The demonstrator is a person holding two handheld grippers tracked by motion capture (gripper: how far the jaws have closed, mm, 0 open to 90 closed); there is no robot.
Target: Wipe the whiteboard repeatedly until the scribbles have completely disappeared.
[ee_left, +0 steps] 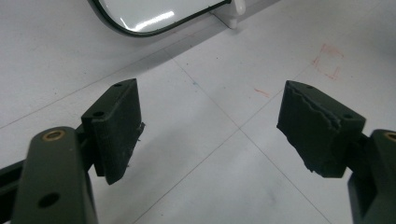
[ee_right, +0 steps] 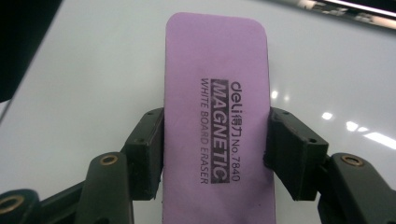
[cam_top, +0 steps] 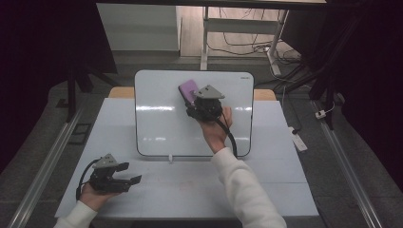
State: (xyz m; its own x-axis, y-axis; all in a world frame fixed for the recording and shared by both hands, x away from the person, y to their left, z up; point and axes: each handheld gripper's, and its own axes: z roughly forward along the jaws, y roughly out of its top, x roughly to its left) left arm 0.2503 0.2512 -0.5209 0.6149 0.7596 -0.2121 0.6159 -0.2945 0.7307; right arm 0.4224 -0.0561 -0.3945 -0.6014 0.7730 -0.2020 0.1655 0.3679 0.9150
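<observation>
Nearest the person, at about seven o'clock on the white table point(cam_top: 199, 190), the left gripper point(cam_top: 132, 173) rests in the left hand point(cam_top: 92, 194), its jaws spread apart with nothing between them; in the left gripper view the bare tabletop and faint red marks point(ee_left: 329, 60) lie beyond them. Farther out, around twelve o'clock, a whiteboard point(cam_top: 161, 128) lies flat on the table. Over its upper middle the right gripper point(cam_top: 192, 102) clamps a purple eraser point(cam_top: 188, 89) by its two long sides, the pads point(ee_right: 149, 149) pressing its edges, its printed face up and the eraser lying on the board.
</observation>
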